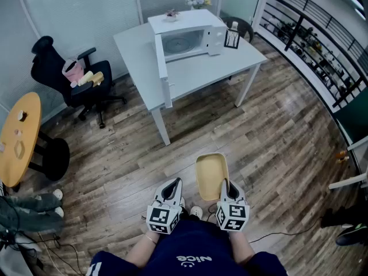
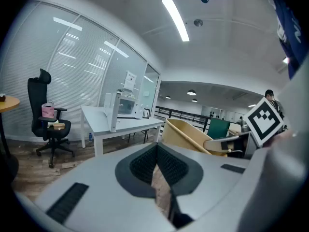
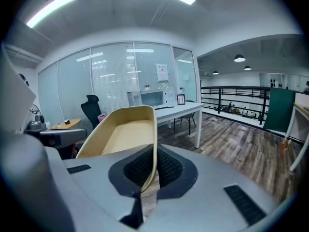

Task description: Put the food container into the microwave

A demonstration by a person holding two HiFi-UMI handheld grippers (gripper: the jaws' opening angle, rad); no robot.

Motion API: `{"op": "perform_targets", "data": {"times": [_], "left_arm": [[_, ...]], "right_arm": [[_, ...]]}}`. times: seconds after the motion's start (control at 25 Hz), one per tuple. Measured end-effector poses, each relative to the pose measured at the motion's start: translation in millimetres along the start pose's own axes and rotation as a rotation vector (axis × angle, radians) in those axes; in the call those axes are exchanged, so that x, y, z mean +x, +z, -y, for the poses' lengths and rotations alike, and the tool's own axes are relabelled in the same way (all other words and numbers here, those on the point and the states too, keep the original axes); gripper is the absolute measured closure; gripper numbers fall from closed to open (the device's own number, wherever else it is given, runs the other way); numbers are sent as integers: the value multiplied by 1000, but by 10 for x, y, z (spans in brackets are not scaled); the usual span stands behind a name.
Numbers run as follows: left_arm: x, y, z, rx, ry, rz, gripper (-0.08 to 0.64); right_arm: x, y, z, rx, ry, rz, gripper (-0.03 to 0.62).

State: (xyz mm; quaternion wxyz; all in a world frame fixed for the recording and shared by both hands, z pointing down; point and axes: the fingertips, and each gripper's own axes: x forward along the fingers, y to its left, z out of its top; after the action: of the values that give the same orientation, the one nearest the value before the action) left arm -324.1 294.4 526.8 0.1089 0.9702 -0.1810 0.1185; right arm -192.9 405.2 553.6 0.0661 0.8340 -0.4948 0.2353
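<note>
The food container [image 1: 211,175] is a pale yellow, open rectangular tub held above the wooden floor in front of me. My right gripper [image 1: 225,188] is shut on its near right rim, and the tub [image 3: 124,134] fills the left of the right gripper view. My left gripper [image 1: 171,190] is shut with nothing in it, to the left of the tub [image 2: 193,137]. The white microwave [image 1: 187,36] stands on the white table [image 1: 144,68] far ahead, its door [image 1: 161,57] swung open to the left.
A black office chair [image 1: 69,82] with items on it stands left of the table. A round wooden table [image 1: 20,137] is at the far left. A black railing [image 1: 313,39] runs along the right. A small picture frame [image 1: 232,39] stands beside the microwave.
</note>
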Motion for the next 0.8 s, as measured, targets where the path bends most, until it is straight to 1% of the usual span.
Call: {"op": "perform_targets", "data": {"times": [0.24, 0.48, 0.68, 0.8], "left_arm": [[51, 69, -35, 2, -13, 16, 558], [132, 95, -53, -2, -34, 17, 558], [189, 94, -83, -3, -47, 12, 557], [228, 123, -108, -22, -66, 18, 557]], "right_arm": [[62, 47, -28, -8, 0, 3, 580], [161, 86, -35, 35, 13, 1, 578], [216, 141, -94, 0, 20, 14, 577], [247, 195, -128, -3, 27, 26, 577]]}}
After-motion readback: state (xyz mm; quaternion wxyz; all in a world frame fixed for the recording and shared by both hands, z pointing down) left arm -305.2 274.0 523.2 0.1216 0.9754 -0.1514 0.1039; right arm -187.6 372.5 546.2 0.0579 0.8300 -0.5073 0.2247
